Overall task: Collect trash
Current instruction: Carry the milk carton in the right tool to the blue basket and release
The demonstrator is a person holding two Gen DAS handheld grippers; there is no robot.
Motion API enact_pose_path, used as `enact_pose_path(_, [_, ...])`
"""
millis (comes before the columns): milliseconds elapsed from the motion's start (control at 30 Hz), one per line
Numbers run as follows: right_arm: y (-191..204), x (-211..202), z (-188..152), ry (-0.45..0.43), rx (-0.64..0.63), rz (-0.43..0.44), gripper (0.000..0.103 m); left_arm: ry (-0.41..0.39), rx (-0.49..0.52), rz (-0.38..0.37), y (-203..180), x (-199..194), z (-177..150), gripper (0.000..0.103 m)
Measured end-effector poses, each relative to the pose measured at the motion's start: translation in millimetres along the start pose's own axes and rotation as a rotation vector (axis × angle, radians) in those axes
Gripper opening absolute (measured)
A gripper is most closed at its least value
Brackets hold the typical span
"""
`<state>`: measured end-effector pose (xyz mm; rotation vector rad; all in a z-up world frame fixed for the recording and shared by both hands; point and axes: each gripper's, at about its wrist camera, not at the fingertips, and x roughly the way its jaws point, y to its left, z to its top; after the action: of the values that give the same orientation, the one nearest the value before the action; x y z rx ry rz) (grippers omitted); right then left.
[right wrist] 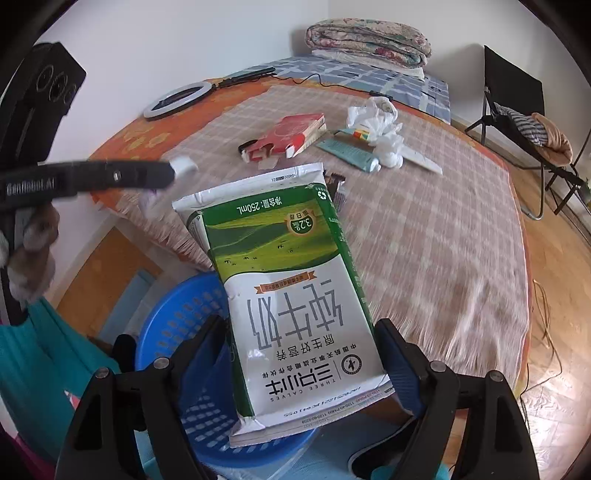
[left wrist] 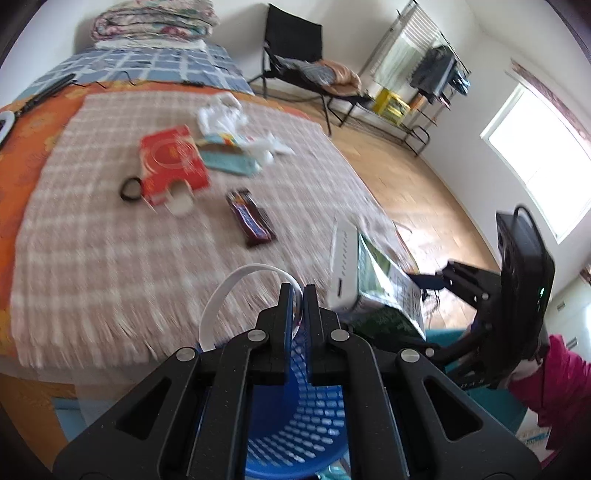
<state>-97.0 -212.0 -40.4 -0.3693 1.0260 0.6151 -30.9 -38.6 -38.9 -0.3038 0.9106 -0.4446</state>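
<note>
My left gripper (left wrist: pixel 298 291) is shut on a flat white strip (left wrist: pixel 221 295) that loops out to its left. It hangs over a blue mesh basket (left wrist: pixel 295 406) by the bed's edge. My right gripper (right wrist: pixel 301 326) is shut on a green-and-white milk carton (right wrist: pixel 288 288), its jaws wide on the two sides, above the basket (right wrist: pixel 173 325). The left wrist view shows that carton (left wrist: pixel 380 280) at the right. On the checked cloth lie a red box (left wrist: pixel 171 162), a dark wrapper (left wrist: pixel 251 218), crumpled white tissue (left wrist: pixel 221 110) and a teal tube (right wrist: pixel 347 153).
A black ring (left wrist: pixel 131 188) lies beside the red box. A ring light (right wrist: pixel 173 99) rests on the orange sheet, a folded quilt (left wrist: pixel 155 18) at the bed's head. A black folding chair (left wrist: pixel 295 48) and a drying rack (left wrist: pixel 424 74) stand on the wooden floor.
</note>
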Motion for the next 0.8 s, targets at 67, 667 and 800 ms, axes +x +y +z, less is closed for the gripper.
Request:
enact_pose_path(67, [4, -5, -9, -0.005, 0.000, -0.008, 0.084, 0.012, 0.014, -0.005, -7, 2, -9, 0.003])
enact_pose_path(667, [16, 18, -63, 0.083, 0.082, 0.001, 0.084, 0.196, -0.017, 0.015, -2, 37, -79, 0.003])
enact_pose_path(800, [22, 33, -76, 0.120, 0.086, 0.020, 0.084, 0.225, -0.028, 0.036, 4, 43, -89, 0.003])
